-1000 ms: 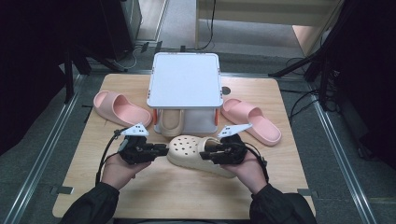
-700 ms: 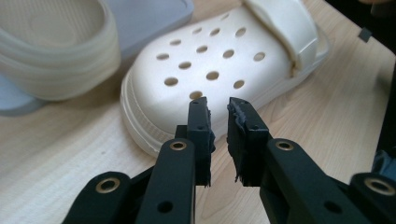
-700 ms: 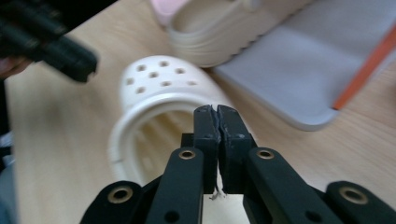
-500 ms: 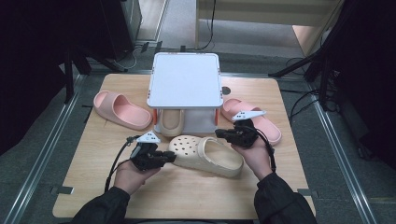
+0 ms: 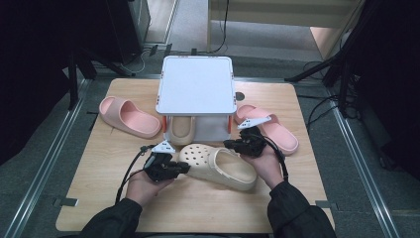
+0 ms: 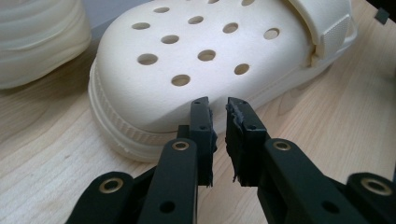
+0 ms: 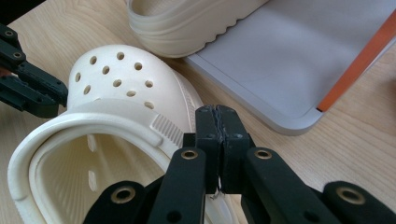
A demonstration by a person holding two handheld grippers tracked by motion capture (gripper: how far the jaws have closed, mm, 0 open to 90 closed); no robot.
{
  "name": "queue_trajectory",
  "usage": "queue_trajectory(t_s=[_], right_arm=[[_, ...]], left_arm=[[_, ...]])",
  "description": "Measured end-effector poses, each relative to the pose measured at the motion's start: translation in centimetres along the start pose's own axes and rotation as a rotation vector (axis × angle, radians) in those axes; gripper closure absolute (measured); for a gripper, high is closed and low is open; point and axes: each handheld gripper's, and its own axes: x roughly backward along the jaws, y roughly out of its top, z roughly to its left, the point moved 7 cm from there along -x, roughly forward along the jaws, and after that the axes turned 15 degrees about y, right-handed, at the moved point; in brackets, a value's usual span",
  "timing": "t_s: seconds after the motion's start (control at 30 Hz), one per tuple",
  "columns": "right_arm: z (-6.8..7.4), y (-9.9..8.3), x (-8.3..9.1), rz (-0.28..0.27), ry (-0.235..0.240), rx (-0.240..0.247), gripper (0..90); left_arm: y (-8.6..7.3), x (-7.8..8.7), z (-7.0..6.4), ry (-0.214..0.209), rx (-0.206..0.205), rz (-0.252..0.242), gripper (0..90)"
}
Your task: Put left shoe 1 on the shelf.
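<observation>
A cream clog with holes lies on the wooden table, toe to the left. My left gripper is at its toe; in the left gripper view its jaws are all but shut, with a thin bare gap, just short of the clog's toe. My right gripper is behind the clog's heel end. In the right gripper view it is shut on nothing, beside the clog's strap. The left gripper shows there at the far toe.
A white raised shelf with orange legs stands at the back centre. A cream slide sits under it on a grey base. Pink slides lie at the left and at the right.
My right gripper has left the clog's heel and moved back toward the shelf. The left gripper has shifted right and nearer, staying at the toe. The clog's heel has swung toward the front.
</observation>
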Motion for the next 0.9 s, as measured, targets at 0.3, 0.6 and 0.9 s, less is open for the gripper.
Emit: queue_trajectory(t_s=[0.3,0.6,0.9], right_arm=[[0.7,-0.9,0.6,0.004,-0.005,-0.004,90.0],[2.2,-2.3,1.3,0.003,-0.016,-0.014,90.0],[4.3,-3.6,1.5,0.024,-0.007,-0.023,90.0]], left_arm=[[0.4,-0.5,0.2,-0.005,-0.005,-0.001,81.4],[1.1,-1.1,0.7,-0.015,0.015,-0.001,81.1],[2.1,-1.9,1.0,-0.019,0.021,0.014,80.2]])
